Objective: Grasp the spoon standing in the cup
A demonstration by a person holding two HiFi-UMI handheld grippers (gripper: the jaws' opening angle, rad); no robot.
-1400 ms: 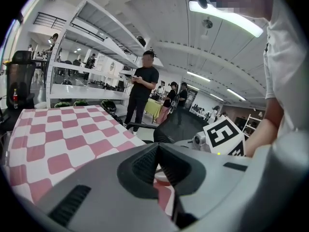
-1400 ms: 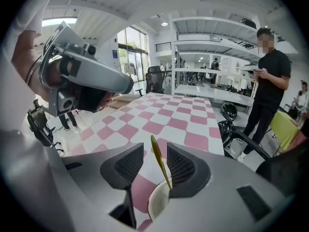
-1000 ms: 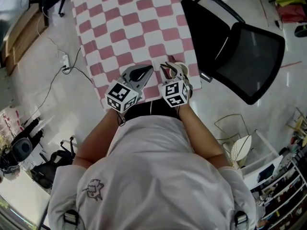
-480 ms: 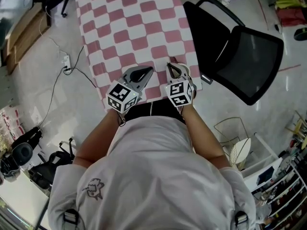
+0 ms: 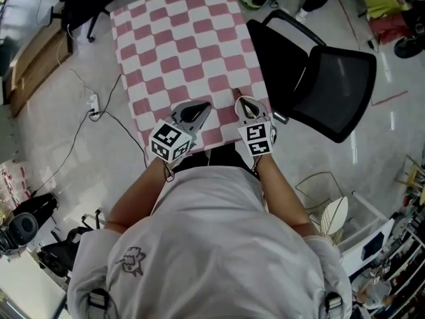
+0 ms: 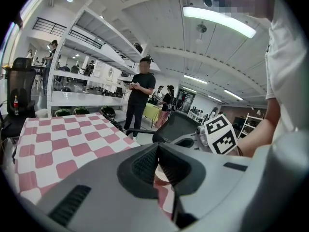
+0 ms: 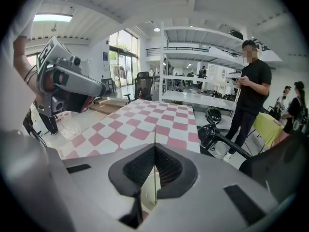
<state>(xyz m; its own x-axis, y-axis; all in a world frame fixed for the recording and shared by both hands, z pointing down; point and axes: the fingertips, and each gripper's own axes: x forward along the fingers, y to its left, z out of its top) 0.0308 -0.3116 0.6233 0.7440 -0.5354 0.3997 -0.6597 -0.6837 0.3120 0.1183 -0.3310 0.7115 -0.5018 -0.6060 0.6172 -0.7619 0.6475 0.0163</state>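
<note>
In the right gripper view a thin spoon handle (image 7: 155, 132) stands upright, edge-on, between the pads of my right gripper (image 7: 155, 146). Its jaws have just been closing and are now shut on the handle. Below the jaws, the cream cup (image 7: 147, 191) shows through the gap. From the head view, the right gripper (image 5: 240, 100) hangs over the near right edge of the checked table (image 5: 179, 38) and hides the cup. My left gripper (image 5: 208, 105) is beside it to the left, its jaws (image 6: 158, 145) meeting at the tips with nothing between them.
A black mesh office chair (image 5: 332, 92) stands close to the table's right edge. Cables and a power strip (image 5: 93, 102) lie on the floor at the left. A person in black (image 7: 251, 91) stands beyond the table's far end, near shelving.
The right jaws stood open around the cup a second ago and have closed on the spoon handle. Both grippers have lifted a little.
</note>
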